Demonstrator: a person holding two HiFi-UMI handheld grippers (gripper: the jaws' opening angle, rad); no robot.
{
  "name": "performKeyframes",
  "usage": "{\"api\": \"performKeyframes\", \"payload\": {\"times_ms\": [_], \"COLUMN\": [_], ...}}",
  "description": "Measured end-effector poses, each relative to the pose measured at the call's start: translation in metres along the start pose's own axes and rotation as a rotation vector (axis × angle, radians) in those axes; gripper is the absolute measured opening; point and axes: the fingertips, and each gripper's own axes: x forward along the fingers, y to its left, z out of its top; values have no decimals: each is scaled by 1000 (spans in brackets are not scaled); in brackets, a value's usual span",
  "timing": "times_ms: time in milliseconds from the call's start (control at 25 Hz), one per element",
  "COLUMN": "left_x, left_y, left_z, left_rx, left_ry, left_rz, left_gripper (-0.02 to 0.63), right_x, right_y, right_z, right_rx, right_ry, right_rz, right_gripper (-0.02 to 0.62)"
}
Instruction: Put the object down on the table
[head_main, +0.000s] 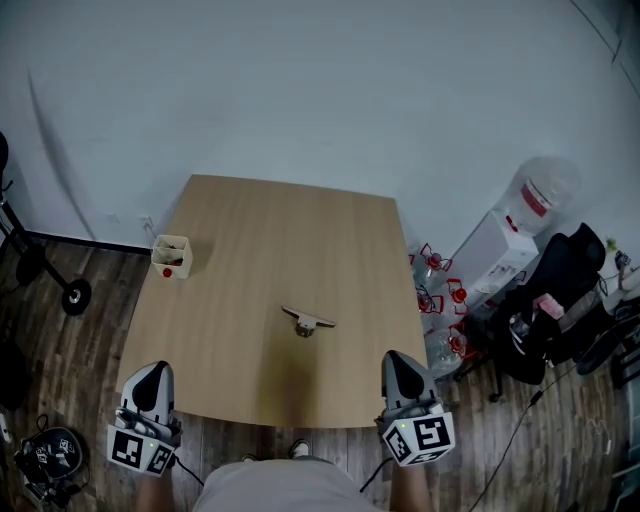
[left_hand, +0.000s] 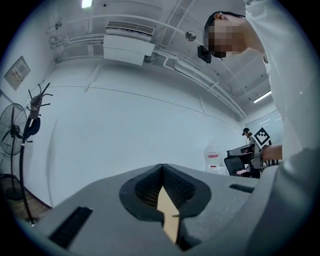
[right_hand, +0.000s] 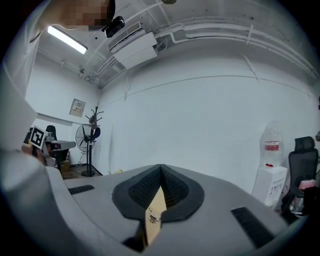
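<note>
Object: a small pale piece with a flat bar across its top, too small to name more closely; it lies on the worktop near the middle, and neither of your grippers touches it
Left gripper: at 7 o'clock from the object, over the near edge of the worktop and well apart from the piece; its fingers are clenched together on nothing, with only a sliver of worktop showing through the slit between them
Right gripper: at 5 o'clock from the object, also at the near edge; its fingers are pressed together and empty, and the object shows through their slit, well ahead of them
Small open box: at 10 o'clock from the object, near the worktop's left edge, with something red inside; it plays no part here
Done: judging by how things lie, you have finished the put-down, since the object rests free on the worktop
Left to do: nothing of the task itself, as far as I can judge
</note>
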Motion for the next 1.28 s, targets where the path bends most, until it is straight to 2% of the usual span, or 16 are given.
{"api": "performKeyframes", "payload": {"times_ms": [400,1280], "left_x": [-4,-5], "left_y": [3,-21], "left_z": [3,1], "left_rx": [-3,-6], "left_ry": [2,6], "left_rz": [0,-43], "left_gripper": [5,5], "right_x": [14,-5], "right_y": [19,18], "right_z": [8,6], "right_rx": [-5,-27], "right_ry": [3,11], "right_rz": [58,33], "right_gripper": [-3,-3]}}
